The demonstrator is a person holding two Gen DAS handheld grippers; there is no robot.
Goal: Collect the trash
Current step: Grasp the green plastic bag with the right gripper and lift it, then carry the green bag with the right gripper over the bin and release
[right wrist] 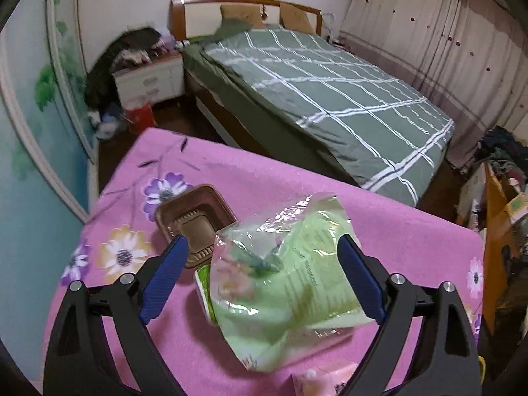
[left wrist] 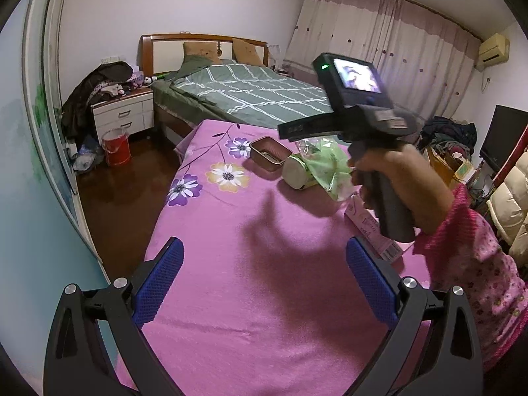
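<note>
Centre frame, the green plastic bag (right wrist: 283,283) sits between the right gripper (right wrist: 264,277) jaws, spread wide, unclamped; left gripper (left wrist: 264,283) gapes empty, farther off

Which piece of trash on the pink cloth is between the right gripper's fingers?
The green plastic bag. It sits between the open right gripper fingers; the brown tray lies beyond the left finger, and the pink carton lies apart.
</note>
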